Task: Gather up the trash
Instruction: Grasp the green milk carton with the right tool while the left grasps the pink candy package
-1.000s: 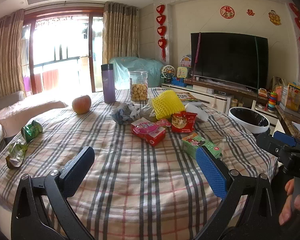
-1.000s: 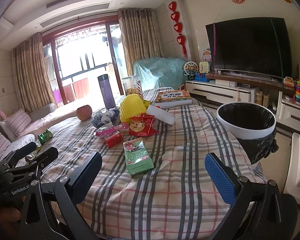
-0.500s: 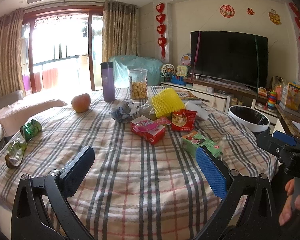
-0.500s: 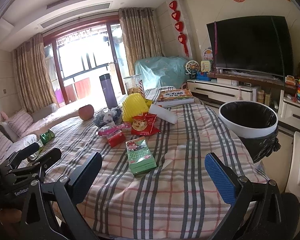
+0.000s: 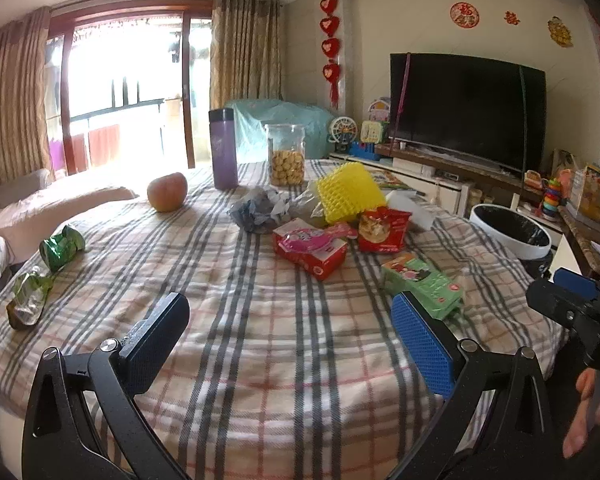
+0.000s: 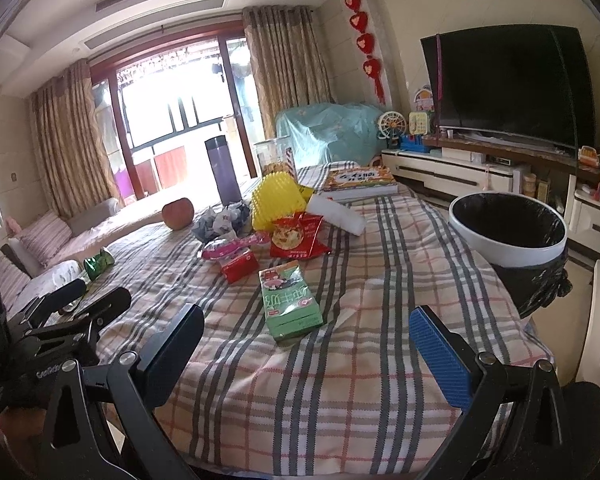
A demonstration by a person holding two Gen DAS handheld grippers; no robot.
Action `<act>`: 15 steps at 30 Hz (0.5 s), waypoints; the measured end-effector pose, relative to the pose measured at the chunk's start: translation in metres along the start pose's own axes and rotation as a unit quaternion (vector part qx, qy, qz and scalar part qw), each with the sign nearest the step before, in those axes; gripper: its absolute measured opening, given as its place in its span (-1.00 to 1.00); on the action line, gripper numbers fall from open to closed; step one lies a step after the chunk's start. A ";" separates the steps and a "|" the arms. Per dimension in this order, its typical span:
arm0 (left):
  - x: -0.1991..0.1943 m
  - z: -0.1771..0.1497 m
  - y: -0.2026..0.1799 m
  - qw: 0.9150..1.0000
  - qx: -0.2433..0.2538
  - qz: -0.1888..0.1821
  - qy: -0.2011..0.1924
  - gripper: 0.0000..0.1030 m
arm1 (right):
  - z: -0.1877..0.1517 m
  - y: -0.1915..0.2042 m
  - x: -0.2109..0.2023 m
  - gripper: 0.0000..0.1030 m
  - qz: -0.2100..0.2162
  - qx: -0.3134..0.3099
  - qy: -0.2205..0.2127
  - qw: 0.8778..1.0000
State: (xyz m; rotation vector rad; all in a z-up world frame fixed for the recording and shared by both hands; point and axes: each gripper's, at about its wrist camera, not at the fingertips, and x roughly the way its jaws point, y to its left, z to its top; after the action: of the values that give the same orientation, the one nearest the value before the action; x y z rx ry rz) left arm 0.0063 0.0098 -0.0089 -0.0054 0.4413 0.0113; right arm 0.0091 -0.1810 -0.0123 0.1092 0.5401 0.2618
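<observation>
Two green wrappers (image 5: 62, 246) left view, book (image 6: 358, 181) right view

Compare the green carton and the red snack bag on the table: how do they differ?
The green carton is a flat-sided box lying nearest the grippers; the red snack bag is soft, crinkled foil lying farther back. The green carton lies alone on bare cloth, while the red snack bag sits against the yellow foam net. Both rest ungripped on the plaid table.

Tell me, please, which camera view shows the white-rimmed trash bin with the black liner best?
The right wrist view: the white-rimmed trash bin with the black liner appears large, with its open mouth and bag visible. The left wrist view shows it smaller, beyond the table's far right edge.
</observation>
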 end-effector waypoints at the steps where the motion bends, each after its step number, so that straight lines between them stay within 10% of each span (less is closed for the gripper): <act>1: 0.004 0.000 0.002 1.000 0.000 0.001 0.004 1.00 | -0.001 0.001 0.003 1.00 0.003 -0.002 0.004 1.000; 15: 0.071 0.014 0.013 0.999 0.025 -0.012 0.047 1.00 | 0.000 -0.008 0.057 0.99 0.027 0.013 0.064 0.998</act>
State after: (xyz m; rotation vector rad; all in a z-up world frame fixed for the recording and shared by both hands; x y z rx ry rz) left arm 0.0760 0.0234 -0.0262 0.0379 0.5347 -0.0243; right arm 0.0578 -0.1729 -0.0420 0.1324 0.6680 0.3171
